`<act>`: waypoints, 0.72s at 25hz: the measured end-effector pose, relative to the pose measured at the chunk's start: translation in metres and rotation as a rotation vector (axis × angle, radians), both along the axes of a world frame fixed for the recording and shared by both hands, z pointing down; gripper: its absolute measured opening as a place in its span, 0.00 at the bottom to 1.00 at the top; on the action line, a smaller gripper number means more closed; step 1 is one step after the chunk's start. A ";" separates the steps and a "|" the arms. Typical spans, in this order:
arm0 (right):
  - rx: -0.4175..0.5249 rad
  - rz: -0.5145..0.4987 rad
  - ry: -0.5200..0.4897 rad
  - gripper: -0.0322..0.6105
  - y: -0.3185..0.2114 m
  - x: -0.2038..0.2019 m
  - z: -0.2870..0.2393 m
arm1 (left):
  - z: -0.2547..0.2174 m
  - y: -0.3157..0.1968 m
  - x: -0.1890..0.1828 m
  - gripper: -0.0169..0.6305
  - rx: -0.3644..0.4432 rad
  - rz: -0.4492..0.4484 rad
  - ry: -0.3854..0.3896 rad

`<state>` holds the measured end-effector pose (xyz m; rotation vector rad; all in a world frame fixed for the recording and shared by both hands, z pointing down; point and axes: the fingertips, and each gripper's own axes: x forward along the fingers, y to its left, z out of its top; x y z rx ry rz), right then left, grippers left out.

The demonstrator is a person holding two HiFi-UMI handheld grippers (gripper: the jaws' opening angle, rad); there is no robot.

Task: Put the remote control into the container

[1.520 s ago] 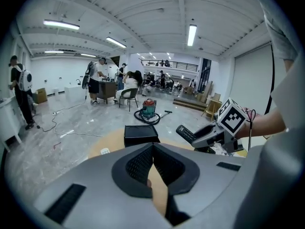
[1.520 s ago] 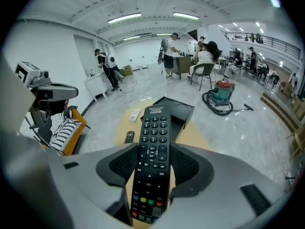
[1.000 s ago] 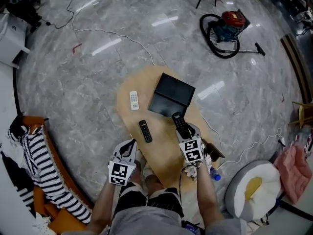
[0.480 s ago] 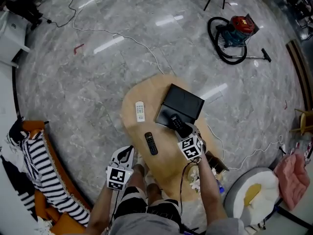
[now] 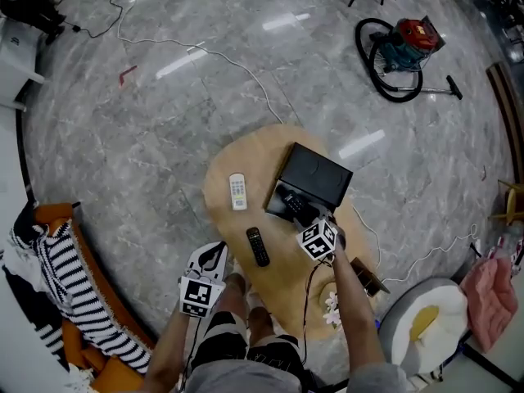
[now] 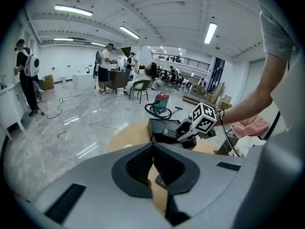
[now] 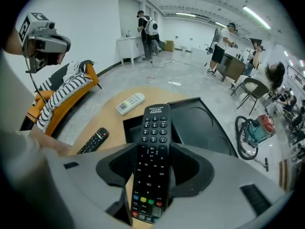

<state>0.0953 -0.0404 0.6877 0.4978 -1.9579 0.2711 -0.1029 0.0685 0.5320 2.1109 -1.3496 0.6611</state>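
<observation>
Right gripper [image 5: 304, 220] | I gripped the black remote control [image 7: 153, 142] across its lower half | long axis pointing ahead, tip over the black container's [image 7: 206, 124] near rim | left gripper [image 6: 153, 164], jaws together and empty, hung well back.

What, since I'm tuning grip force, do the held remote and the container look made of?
The black remote: probably hard matte plastic with rubbery keys; dull, even surface. The container: black, smooth, likely plastic; faint sheen and moulded curves, though painted metal is possible.
</observation>
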 end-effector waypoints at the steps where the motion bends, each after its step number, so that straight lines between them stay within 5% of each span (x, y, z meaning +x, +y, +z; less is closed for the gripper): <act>1: -0.013 -0.005 0.003 0.40 -0.001 -0.001 0.006 | 0.002 -0.002 -0.001 0.04 -0.004 -0.001 0.001; 18: -0.112 -0.079 0.077 0.40 -0.012 -0.009 0.078 | 0.036 -0.012 -0.022 0.04 -0.077 -0.036 0.004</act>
